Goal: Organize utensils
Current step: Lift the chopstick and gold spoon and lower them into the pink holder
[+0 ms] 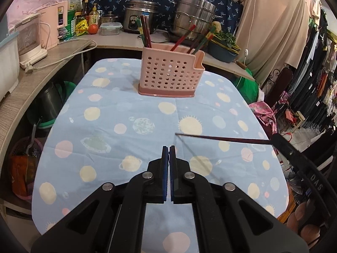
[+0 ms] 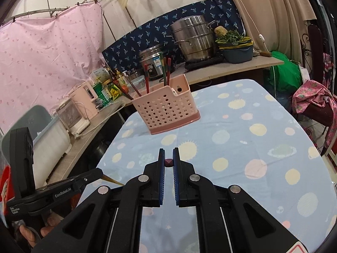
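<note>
Pink plastic, full of holes, the utensil caddy (image 1: 170, 74) stood at twelve o'clock on my planet-print tablecloth (image 1: 118, 126), well apart from both of my grippers. It already held several red and green chopsticks (image 1: 146, 31), some leaning in its left compartment and more toward one o'clock, so I judged most of the sorting done. My right gripper (image 2: 169, 155) was pinching a dark chopstick (image 1: 221, 138) crosswise; in its own view only the butt end showed between the blue pads, while in the left view the shaft ran from three o'clock toward the middle, clear of the cloth. My left gripper (image 1: 169, 150) had its jaws pressed together with nothing visible between them in its own view, though the right view showed a thin, tan, stick-like tip (image 2: 112, 180) poking from its nose at nine o'clock; I could not tell what that was. No loose utensils lay on the cloth that I could see, so what remained, by my reckoning, was carrying the held chopstick over and dropping it in.
</note>
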The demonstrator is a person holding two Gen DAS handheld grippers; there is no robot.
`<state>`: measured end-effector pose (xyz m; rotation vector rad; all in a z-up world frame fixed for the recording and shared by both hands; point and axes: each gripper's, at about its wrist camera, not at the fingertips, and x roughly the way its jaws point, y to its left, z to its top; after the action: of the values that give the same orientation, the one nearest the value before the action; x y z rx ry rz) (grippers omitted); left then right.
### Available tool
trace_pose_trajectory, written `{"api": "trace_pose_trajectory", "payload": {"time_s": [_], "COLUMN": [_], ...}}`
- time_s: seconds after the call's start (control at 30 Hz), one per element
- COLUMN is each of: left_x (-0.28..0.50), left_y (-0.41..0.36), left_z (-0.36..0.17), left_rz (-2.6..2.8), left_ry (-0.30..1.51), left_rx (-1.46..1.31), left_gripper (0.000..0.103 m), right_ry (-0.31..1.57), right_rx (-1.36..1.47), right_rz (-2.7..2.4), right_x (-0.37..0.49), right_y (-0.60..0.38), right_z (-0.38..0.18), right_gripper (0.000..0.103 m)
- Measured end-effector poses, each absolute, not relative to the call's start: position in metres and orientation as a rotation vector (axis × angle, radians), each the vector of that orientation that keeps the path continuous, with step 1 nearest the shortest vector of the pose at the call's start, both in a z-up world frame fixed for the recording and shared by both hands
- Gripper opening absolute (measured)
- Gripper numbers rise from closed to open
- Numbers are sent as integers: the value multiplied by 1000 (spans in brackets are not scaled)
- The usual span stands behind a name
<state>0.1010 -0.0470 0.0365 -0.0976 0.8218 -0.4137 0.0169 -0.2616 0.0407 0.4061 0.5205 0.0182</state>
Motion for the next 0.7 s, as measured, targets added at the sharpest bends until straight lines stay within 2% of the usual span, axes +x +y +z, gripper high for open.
{"api": "trace_pose_trajectory", "payload": {"time_s": [0.5, 0.7], "left_x": [173, 213], "left_y": [-40, -46], "left_z": [108, 142], "left_rz": [-418, -412], "left_ry": [739, 678], "left_rx": [-139, -135], "left_gripper": [1, 1], "right_ry": [415, 325], "right_rx": [430, 403], "right_rz": [32, 14], "right_x": [82, 119], "right_y": [-295, -306], "right_z": [101, 142], "right_gripper": [7, 7]}}
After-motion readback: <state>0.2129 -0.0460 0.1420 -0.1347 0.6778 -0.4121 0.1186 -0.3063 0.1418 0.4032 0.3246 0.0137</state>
